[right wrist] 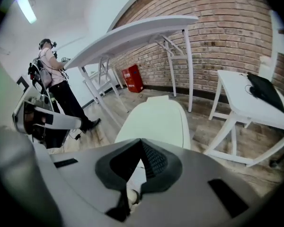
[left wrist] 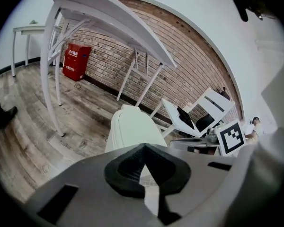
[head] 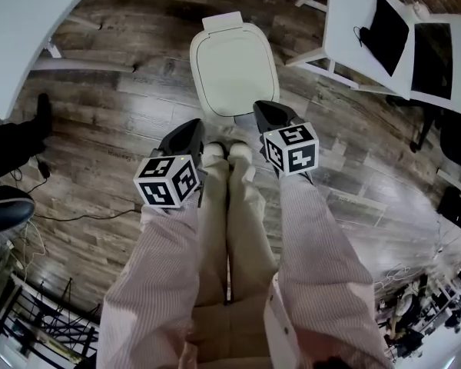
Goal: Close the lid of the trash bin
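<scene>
Two grippers hang above the person's legs in the head view, the left gripper (head: pixel 192 131) and the right gripper (head: pixel 266 112), both aimed down toward the trash bin (left wrist: pixel 110 140) that stands on the wooden floor (head: pixel 123 129) just beyond the person's shoes (head: pixel 217 151). Each gripper's own view shows its fingers clenched tip to tip with nothing between them. The lid (head: pixel 234 66) looks to lie flat over the bin's mouth, its hinge tab (head: pixel 223 21) on the far side, so the closing seems done or nearly so. What remains, as I judge it, is to make sure that it sits flush. If the near edge stands proud, press it lightly with the closed fingertips, well away from the hinge. Push straight down, so the light bin neither tips nor slides on the boards.
</scene>
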The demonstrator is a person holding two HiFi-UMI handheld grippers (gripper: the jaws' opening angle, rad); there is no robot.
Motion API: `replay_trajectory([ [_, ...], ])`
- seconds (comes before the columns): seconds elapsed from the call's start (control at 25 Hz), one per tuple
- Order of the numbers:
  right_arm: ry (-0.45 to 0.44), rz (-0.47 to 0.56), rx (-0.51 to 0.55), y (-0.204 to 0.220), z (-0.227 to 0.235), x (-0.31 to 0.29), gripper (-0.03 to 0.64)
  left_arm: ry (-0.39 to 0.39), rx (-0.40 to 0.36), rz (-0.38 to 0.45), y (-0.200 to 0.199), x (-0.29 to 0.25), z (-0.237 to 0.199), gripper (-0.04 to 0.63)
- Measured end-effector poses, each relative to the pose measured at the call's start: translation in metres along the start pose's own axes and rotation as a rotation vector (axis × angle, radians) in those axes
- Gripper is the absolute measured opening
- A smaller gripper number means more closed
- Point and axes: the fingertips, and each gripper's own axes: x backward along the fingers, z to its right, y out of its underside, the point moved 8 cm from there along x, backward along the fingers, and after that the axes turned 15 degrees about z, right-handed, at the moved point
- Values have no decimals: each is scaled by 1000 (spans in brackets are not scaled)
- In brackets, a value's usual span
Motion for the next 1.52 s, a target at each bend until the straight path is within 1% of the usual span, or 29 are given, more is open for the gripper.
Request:
replay_trajectory([
  [0.12,-5,59,-19,-22,-6,17,3,6,-17,30,-20,10,11,-8],
  [0.32,-11,131,-3,-61,-19,43,4,24,-44,86,-55,27,35,-8],
  [0.48,3,198,-30,-91,-29,72,4,33,-56,125,-78,46,56,-8],
  [0.68,15,272,-45,-129,-41,107,3,45,-66,196,-110,71,80,-8],
  [0.92,-1,356,-31,-167,-57,147,3,83,-131,266,-150,102,108,-8],
  [1.08,-20,400,-7,-190,-66,174,3,111,-178,296,-168,124,126,-8],
  [1.52,-29,564,48,-259,-82,228,3,152,-274,434,-227,169,158,-8],
])
